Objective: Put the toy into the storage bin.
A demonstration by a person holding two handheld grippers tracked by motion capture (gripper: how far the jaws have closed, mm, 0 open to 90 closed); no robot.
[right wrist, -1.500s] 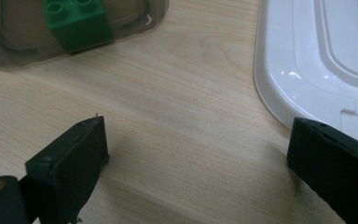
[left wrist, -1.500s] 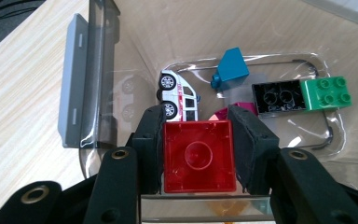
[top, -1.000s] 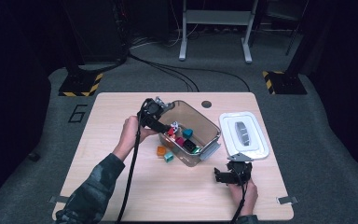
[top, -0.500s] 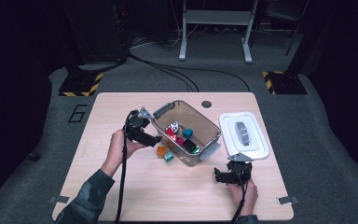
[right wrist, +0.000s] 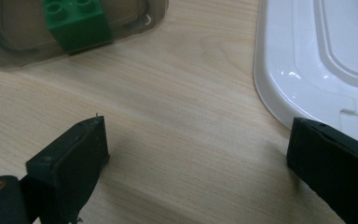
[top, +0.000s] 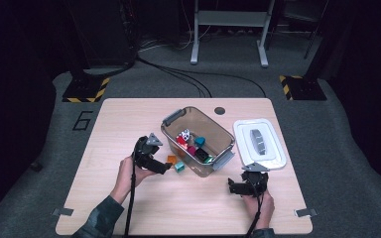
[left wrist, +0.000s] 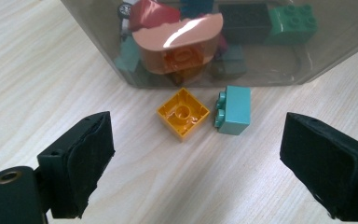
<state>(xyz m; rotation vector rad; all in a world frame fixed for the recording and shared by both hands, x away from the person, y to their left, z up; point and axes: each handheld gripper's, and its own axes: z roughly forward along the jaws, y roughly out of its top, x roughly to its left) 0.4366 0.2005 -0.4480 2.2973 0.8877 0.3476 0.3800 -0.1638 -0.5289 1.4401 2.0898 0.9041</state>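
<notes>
Left gripper: jaws spread and just been opening, nothing between them, facing the orange brick and teal brick on the desk. Right gripper: jaws spread, empty.

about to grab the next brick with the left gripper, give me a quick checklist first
1. Left gripper open wide enough: ok, its jaws have just been opening and nothing is between them.
2. Orange square plastic brick free on the light wooden table: ok, it lies underside up, apart from the bin wall.
3. Teal plastic brick out of the way: not ok, it lies close beside the orange one and could get caught.
4. Clear plastic bin open: ok, its white lid lies on the table beside it.
5. Right gripper clear of the work: ok, open, nothing held, near the lid.
</notes>
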